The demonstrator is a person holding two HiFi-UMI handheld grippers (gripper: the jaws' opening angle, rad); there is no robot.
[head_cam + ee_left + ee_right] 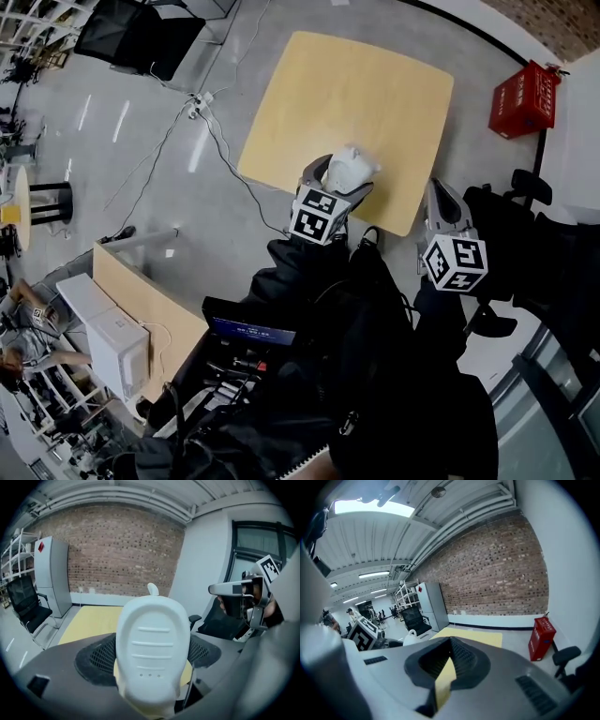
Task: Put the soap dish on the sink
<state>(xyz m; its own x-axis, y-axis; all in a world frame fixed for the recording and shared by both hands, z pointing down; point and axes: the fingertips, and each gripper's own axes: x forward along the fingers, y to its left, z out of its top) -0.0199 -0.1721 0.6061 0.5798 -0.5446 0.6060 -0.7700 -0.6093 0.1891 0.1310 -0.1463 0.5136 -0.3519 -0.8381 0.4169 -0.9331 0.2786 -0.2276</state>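
Note:
The white soap dish is clamped between the jaws of my left gripper, held in the air over the near edge of a yellow table. In the left gripper view the soap dish fills the middle, its ribbed underside toward the camera, and the left gripper is shut on it. My right gripper hangs to the right, past the table's corner. Seen in the right gripper view, the right gripper is shut with nothing between its jaws. No sink shows in any view.
A red crate stands on the floor right of the table. A cable and power strip lie to the left, with a black chair beyond. A desk with a white box is at lower left. A grey cabinet stands by the brick wall.

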